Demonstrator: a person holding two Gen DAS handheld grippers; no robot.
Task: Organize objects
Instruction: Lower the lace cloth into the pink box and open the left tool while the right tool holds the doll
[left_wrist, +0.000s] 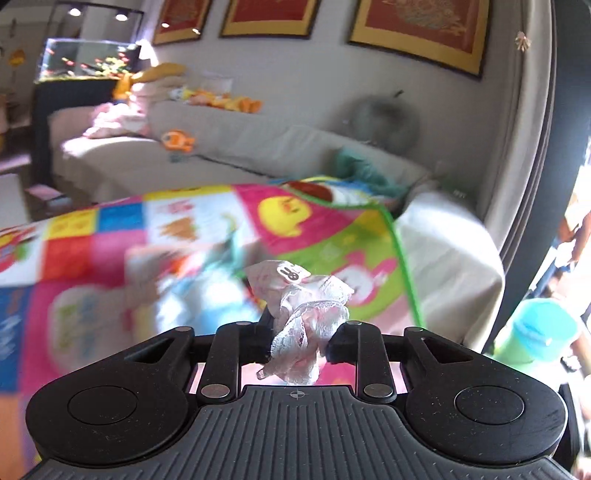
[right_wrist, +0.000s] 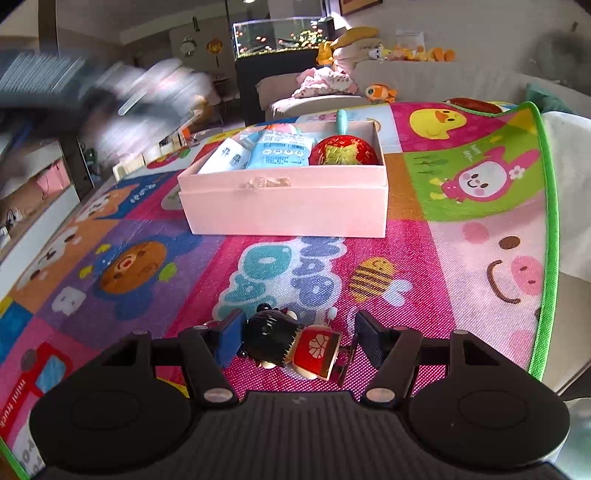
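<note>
My left gripper (left_wrist: 299, 332) is shut on a bunched pink-and-white lace cloth (left_wrist: 306, 317) and holds it in the air above the colourful play mat (left_wrist: 207, 221); the view is blurred by motion. My right gripper (right_wrist: 295, 341) is open low over the mat, its fingers on either side of a small doll (right_wrist: 291, 341) with black hair and a red dress that lies on the mat. A pink open box (right_wrist: 288, 206) stands further back on the mat and holds blue-white packets (right_wrist: 273, 151) and a red bowl (right_wrist: 343, 153).
The left hand and gripper show as a blur at the upper left of the right wrist view (right_wrist: 110, 92). A beige sofa (left_wrist: 229, 147) with plush toys stands behind the mat. A green-blue container (left_wrist: 539, 332) is at the right. The mat's green edge (right_wrist: 550, 221) runs along the right.
</note>
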